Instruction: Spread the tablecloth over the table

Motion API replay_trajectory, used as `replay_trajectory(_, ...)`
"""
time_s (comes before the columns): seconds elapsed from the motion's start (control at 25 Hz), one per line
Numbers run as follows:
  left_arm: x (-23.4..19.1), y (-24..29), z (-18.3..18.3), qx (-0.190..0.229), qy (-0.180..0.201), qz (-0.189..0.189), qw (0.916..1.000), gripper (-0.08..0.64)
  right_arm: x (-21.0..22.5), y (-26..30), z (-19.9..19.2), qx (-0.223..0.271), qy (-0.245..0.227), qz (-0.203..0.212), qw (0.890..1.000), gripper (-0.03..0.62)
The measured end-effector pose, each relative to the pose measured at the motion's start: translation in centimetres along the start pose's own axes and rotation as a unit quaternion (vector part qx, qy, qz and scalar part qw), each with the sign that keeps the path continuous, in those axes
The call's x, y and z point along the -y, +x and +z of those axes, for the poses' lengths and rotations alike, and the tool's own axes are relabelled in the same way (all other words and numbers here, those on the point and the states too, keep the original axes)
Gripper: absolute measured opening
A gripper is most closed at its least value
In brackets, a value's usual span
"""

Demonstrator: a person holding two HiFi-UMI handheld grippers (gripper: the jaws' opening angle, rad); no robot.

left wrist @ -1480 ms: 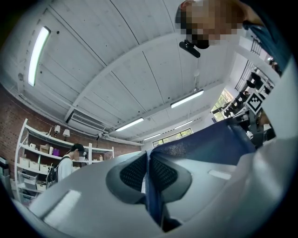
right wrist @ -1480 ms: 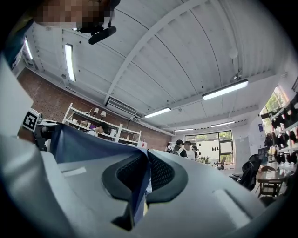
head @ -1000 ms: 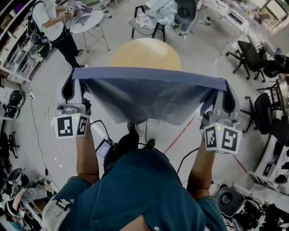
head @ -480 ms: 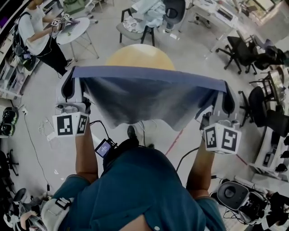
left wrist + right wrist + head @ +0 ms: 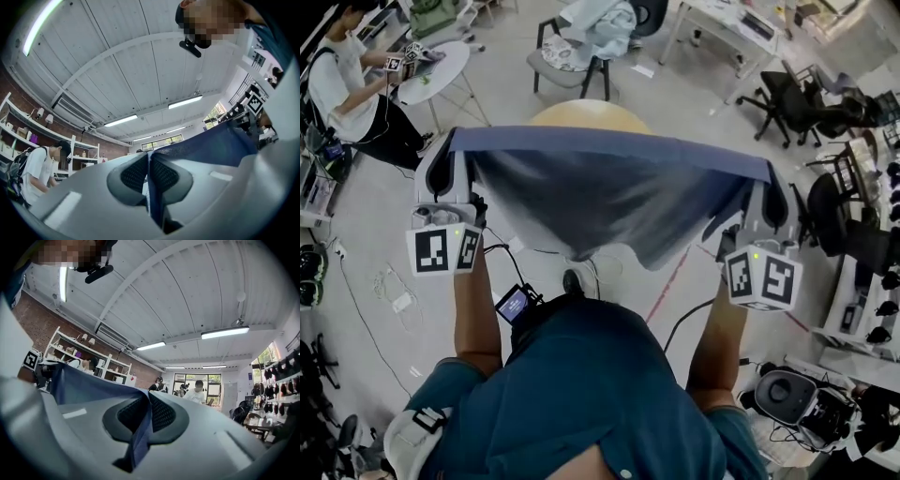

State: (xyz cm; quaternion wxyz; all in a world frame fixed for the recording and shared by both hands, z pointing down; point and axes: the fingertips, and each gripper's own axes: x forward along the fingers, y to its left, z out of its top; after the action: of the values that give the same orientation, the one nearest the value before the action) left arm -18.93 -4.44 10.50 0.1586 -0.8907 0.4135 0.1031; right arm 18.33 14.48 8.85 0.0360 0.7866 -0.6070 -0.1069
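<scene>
Closest to you, your teal shirt (image 5: 581,394) fills the bottom of the head view, and your bare forearms reach forward from it on either side; a small black device with a lit screen (image 5: 514,303) sits just ahead of your waist, left of centre; a thin red line (image 5: 670,281) crosses the pale floor under the hanging cloth.

Your left gripper (image 5: 450,155) has its jaws closed on the left corner of the dark blue fabric tablecloth (image 5: 609,187); in the left gripper view the blue edge is pinched flat between the two dark textured pads (image 5: 135,174); your right gripper (image 5: 766,183) clamps the opposite corner the same way, with the cloth coming out from between its pressed-together pads (image 5: 161,413) in the right gripper view.

You hold the tablecloth up in the air; its top hem runs taut and nearly level from one gripper to the other; the rest sags below in a loose drape with a rounded lower edge.

Just beyond the hem, the round pale wooden table (image 5: 591,114) shows only as an arc, the cloth hiding most of it; farther off stands a grey chair heaped with light clothing (image 5: 572,52); at the far left a person in a white top (image 5: 337,84) stands by a small round white table (image 5: 431,70); black office chairs (image 5: 792,94) stand at the far right.
</scene>
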Motion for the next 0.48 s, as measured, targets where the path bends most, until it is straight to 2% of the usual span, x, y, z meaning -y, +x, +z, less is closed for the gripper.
replay_trajectory(0.28,-2.5,3.4,-3.1,-0.006,-0.014,-0.018,0.9997,0.002,-1.1,4.2,-0.4,-0.018,-0.014,-0.006,1.000,0.011)
replay_trajectory(0.48,-3.3,4.7,-3.9,-0.011,-0.017,-0.020,0.9996,0.002,-1.2,6.3,-0.7,-0.027,-0.014,0.000,1.000,0.011)
